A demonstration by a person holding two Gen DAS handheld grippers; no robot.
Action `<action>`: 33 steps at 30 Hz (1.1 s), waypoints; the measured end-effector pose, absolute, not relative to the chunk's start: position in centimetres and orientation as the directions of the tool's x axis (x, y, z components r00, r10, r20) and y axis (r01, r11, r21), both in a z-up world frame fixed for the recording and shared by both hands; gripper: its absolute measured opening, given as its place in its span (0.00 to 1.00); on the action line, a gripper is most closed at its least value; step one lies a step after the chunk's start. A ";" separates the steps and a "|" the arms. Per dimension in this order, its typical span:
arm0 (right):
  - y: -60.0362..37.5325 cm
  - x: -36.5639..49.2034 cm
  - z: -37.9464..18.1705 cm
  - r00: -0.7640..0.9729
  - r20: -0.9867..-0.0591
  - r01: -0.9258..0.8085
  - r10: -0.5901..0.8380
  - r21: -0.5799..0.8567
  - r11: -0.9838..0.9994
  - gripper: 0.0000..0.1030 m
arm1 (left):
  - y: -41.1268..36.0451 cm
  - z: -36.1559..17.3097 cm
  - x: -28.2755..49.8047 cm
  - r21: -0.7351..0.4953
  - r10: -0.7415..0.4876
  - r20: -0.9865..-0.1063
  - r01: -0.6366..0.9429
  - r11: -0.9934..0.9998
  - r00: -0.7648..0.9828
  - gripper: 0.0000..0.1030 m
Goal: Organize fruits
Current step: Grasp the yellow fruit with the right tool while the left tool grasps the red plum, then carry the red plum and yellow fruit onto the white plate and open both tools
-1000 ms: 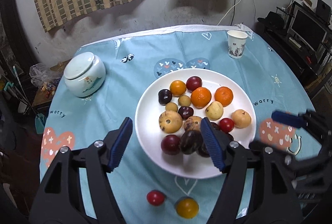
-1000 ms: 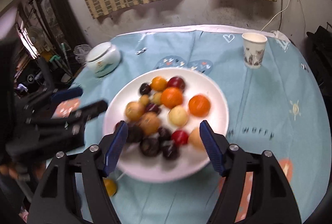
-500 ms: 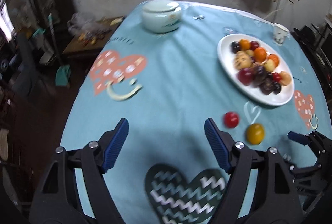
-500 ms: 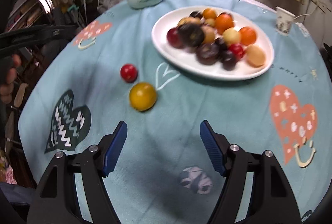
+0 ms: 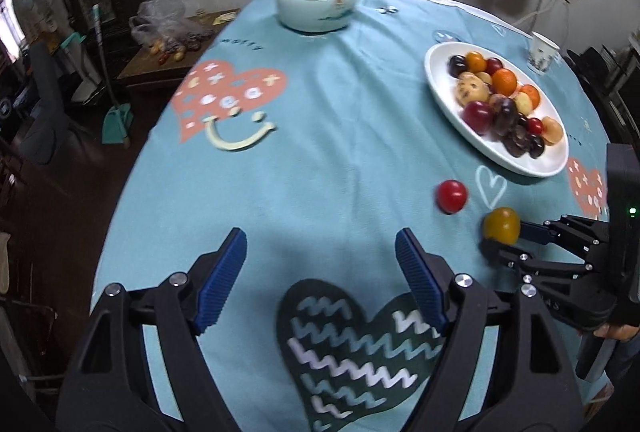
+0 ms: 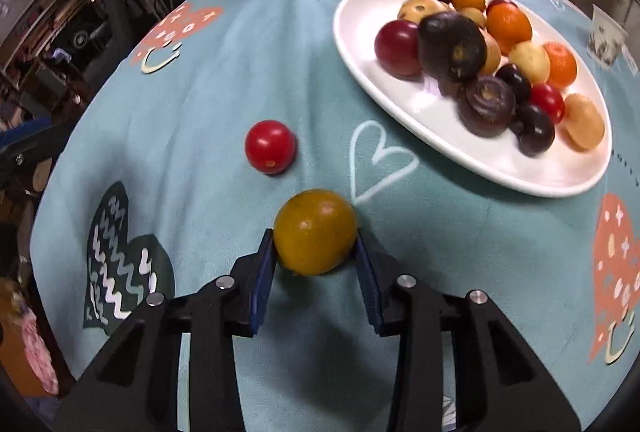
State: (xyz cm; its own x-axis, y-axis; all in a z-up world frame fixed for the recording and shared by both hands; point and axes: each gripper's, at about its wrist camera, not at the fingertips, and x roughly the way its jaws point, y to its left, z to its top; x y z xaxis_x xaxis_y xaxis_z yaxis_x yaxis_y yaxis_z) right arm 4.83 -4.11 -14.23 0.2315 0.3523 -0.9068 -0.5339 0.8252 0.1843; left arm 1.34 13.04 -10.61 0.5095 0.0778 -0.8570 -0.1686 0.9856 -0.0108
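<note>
A: Where is the yellow fruit (image 6: 315, 231)?

B: On the blue tablecloth (image 6: 224, 72), near the tabletop's front edge, sitting between the blue pads of the right claw (image 6: 316, 252). Its jaws have just been closing, and both pads now press against the fruit's sides.

A: Has it left the cloth?

B: Hard to say; the shadow beneath it is blurred, so I cannot tell.

A: And the red fruit (image 6: 271, 146)?

B: Loose on the cloth, a little beyond and to the left of the yellow one, apart from it.

A: The left claw (image 5: 320, 268)?

B: Wide, with only bare cloth and the top of a dark green heart print (image 5: 352, 348) between its fingers. Its jaws have just been opening further.

A: The rest of the fruit?

B: Heaped on the white plate (image 6: 400, 104) beyond both loose ones: oranges, dark purple pieces, pale yellowish ones and a small red one. A lidded pale green jar (image 5: 316, 6) stands at the far side, and a paper cup (image 5: 542, 52) just past the plate.
</note>
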 end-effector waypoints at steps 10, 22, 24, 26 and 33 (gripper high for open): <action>-11.0 3.3 -11.9 0.280 -0.858 -0.408 0.432 0.301 0.862 0.38 | 5.0 -13.9 7.4 -0.014 -0.041 -0.878 0.059 0.998 0.477 0.72; -11.2 3.2 -13.2 0.255 -0.859 -0.376 0.445 0.336 0.864 0.38 | 3.8 -16.7 10.4 -0.064 -0.108 -0.910 0.123 0.990 0.400 0.29; -11.1 3.1 -13.3 0.248 -0.860 -0.378 0.445 0.337 0.862 0.38 | 3.5 -16.6 10.3 -0.052 -0.103 -0.910 0.136 0.989 0.401 0.29; -11.1 3.1 -13.2 0.250 -0.859 -0.378 0.447 0.338 0.862 0.38 | 3.5 -16.3 10.0 -0.053 -0.105 -0.909 0.137 0.989 0.403 0.28; -11.0 2.2 -12.3 0.270 -0.852 -0.391 0.449 0.329 0.859 0.38 | 2.5 -13.1 7.5 -0.010 -0.078 -0.879 0.144 0.989 0.470 0.28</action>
State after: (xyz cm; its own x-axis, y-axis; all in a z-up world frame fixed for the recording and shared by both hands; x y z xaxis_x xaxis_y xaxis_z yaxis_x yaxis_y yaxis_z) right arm 2.18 -10.99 -12.26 0.2704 0.4492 -0.8515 -0.3911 0.8595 0.3292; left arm 7.53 2.53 -13.13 0.4705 -0.0776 -0.8790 0.1442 0.9895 -0.0102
